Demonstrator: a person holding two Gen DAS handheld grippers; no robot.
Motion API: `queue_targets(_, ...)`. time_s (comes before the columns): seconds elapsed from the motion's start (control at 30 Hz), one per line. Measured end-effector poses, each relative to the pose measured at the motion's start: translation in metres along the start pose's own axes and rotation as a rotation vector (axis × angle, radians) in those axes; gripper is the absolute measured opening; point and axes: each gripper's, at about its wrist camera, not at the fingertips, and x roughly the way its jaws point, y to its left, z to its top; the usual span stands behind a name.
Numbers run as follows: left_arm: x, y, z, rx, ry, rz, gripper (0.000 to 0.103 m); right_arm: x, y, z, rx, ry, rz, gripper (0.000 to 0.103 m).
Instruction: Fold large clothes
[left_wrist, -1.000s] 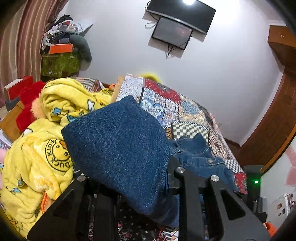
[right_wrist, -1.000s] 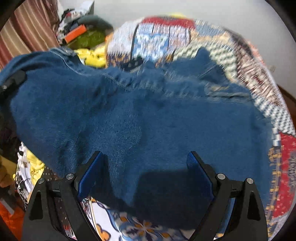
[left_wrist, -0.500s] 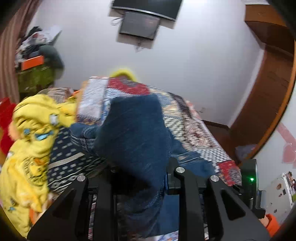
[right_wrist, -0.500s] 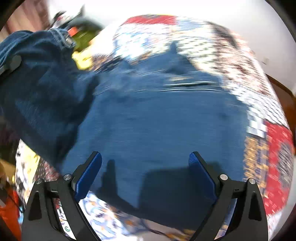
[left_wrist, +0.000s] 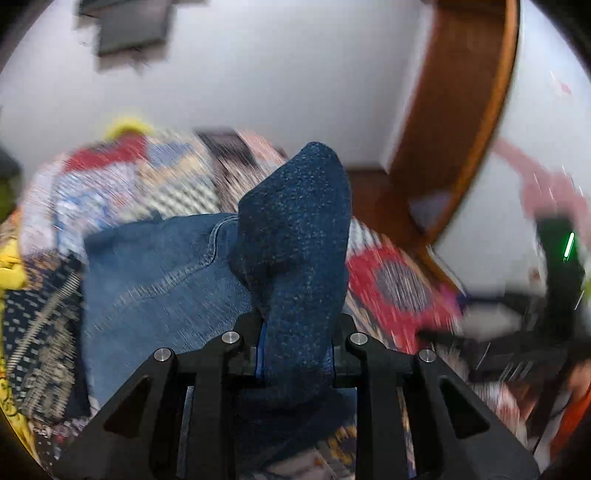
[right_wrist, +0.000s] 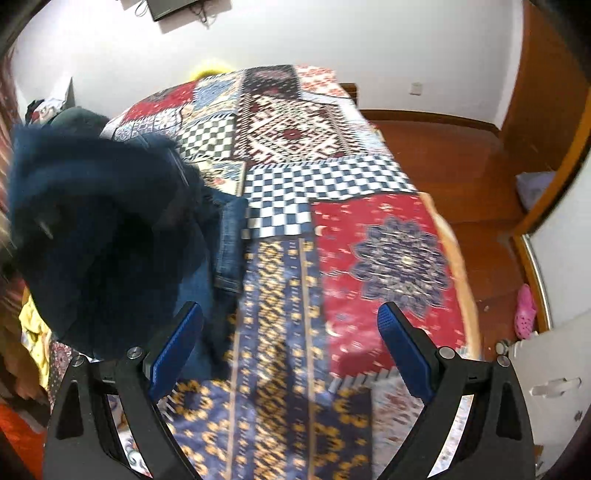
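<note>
A pair of blue denim jeans (left_wrist: 155, 273) lies on the patchwork bedspread (left_wrist: 399, 288). My left gripper (left_wrist: 295, 350) is shut on a thick fold of the jeans, which stands up between its fingers and hides the pads. In the right wrist view the same jeans (right_wrist: 99, 236) hang as a dark bunch at the left, with a lighter edge lying on the bedspread (right_wrist: 388, 240). My right gripper (right_wrist: 291, 350) stands wide open over the bare bedspread, nothing between its blue pads (right_wrist: 402, 343).
Yellow printed cloth (left_wrist: 7, 266) lies at the bed's left side. Past the right edge of the bed is a wooden floor (right_wrist: 461, 147) with a pink shoe (right_wrist: 525, 310). A wooden door frame (left_wrist: 461, 122) and a white wall stand behind.
The left gripper swung right with the denim fold, bringing the door frame into view. The right gripper moved right off the jeans; it now hangs over bare bedspread.
</note>
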Motion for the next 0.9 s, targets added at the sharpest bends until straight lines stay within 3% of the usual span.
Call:
queue_targets(0.13, 0.017, -0.012, -0.033, 0.070, 0.097, -0.018, 0.022, -0.008, -0.005, -0.009, 0.010, -0.011, -0.001, 0.094)
queue_targets(0.33, 0.015, -0.025, -0.054, 0.142, 0.146, -0.003, 0.025, -0.013, 0.002, -0.013, 0.010, -0.016, 0.052, 0.094)
queue_targets(0.4, 0.009, -0.029, -0.059, 0.160, 0.156, 0.011, 0.033, -0.017, 0.008, -0.013, 0.000, -0.025, 0.070, 0.094)
queue_targets(0.47, 0.003, -0.026, -0.061, 0.155, 0.170, -0.024, 0.053, -0.023, 0.015, -0.011, -0.013, -0.042, 0.091, 0.094)
queue_targets(0.57, -0.015, -0.018, -0.059, 0.127, 0.160, -0.065, 0.069, -0.028, 0.027, -0.006, -0.032, -0.064, 0.123, 0.094)
queue_targets(0.7, -0.044, -0.002, -0.054, 0.130, 0.118, 0.006, 0.071, -0.027, 0.045, 0.002, -0.051, -0.088, 0.170, 0.094)
queue_targets(0.83, -0.068, 0.035, -0.045, 0.100, 0.043, 0.166, 0.093, -0.009, 0.062, 0.005, -0.068, -0.069, 0.178, 0.094)
queue_targets(0.9, -0.067, 0.054, -0.043, 0.073, 0.037, 0.239, 0.094, 0.006, 0.068, 0.002, -0.080, -0.044, 0.169, 0.094)
